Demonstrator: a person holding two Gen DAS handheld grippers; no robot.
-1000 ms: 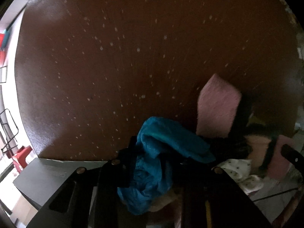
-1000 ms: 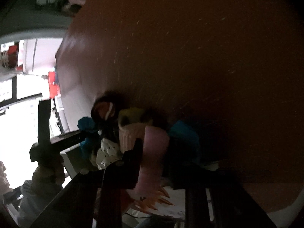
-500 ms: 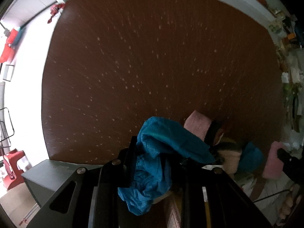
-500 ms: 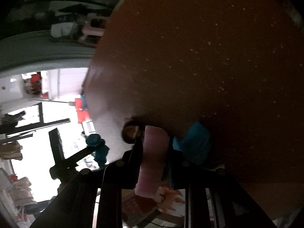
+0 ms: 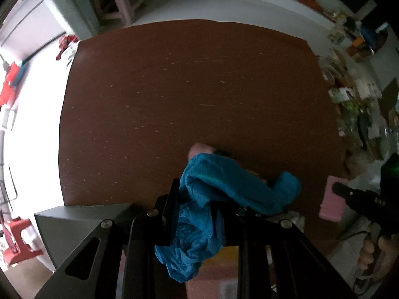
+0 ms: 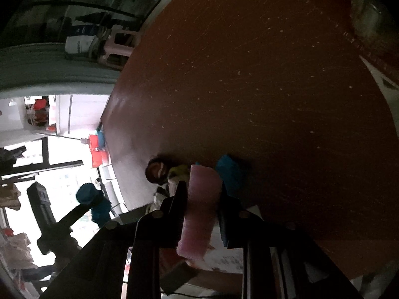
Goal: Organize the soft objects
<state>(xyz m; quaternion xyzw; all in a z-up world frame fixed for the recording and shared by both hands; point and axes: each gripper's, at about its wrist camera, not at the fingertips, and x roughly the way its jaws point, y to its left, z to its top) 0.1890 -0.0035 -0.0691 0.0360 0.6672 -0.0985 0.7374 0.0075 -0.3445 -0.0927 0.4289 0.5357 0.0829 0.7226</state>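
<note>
My left gripper (image 5: 199, 199) is shut on a blue cloth (image 5: 212, 194) that hangs crumpled between the jaws, high above the brown table (image 5: 174, 99). My right gripper (image 6: 202, 194) is shut on a pink cloth (image 6: 199, 211). It also shows in the left wrist view (image 5: 331, 201) at the right, held off the table's edge. A small pile of soft things (image 6: 169, 172) lies at the table's near edge, with another blue cloth (image 6: 228, 174) beside it. The left gripper with its blue cloth (image 6: 92, 199) shows in the right wrist view.
A grey box (image 5: 74, 224) stands below the table's near edge at left. A pink stool (image 5: 117, 0) stands beyond the far edge. Cluttered goods (image 5: 354, 87) line the right side. Red stools (image 5: 15, 239) are on the floor at left.
Both grippers have risen well above the table with their cloths. The pile now looks smaller and farther below, and the whole tabletop has come into view.
</note>
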